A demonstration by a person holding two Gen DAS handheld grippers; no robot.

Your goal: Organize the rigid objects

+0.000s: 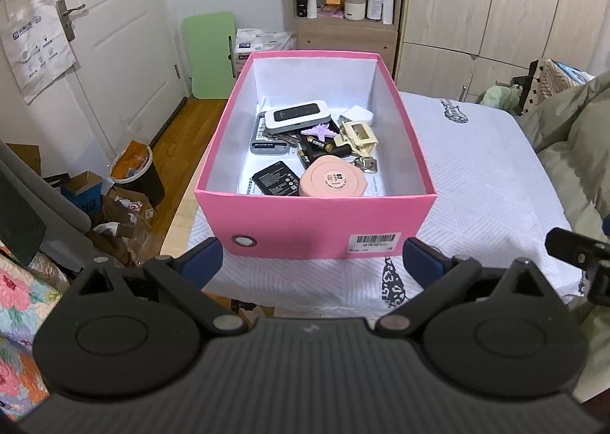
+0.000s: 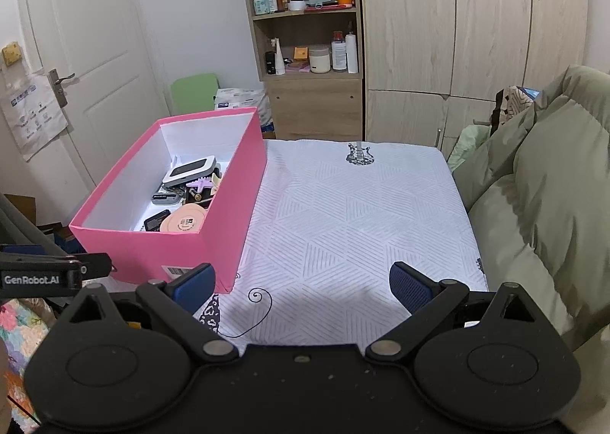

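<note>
A pink box [image 1: 305,224] stands on the white cloth of the table [image 1: 476,174]. Inside lie several rigid objects: a white router [image 1: 297,114], a black battery [image 1: 275,179], a round pink case [image 1: 332,178], a cream clip [image 1: 358,134] and a purple star [image 1: 319,131]. My left gripper [image 1: 312,264] is open and empty, just in front of the box's near wall. My right gripper [image 2: 301,287] is open and empty over the bare cloth [image 2: 362,212], to the right of the box [image 2: 213,228].
An olive quilt [image 2: 541,197] is heaped along the table's right edge. A shelf unit [image 2: 305,33] and wardrobe [image 2: 476,33] stand behind. A bin [image 1: 137,171] and cardboard clutter sit on the floor at left, by a white door [image 1: 95,33].
</note>
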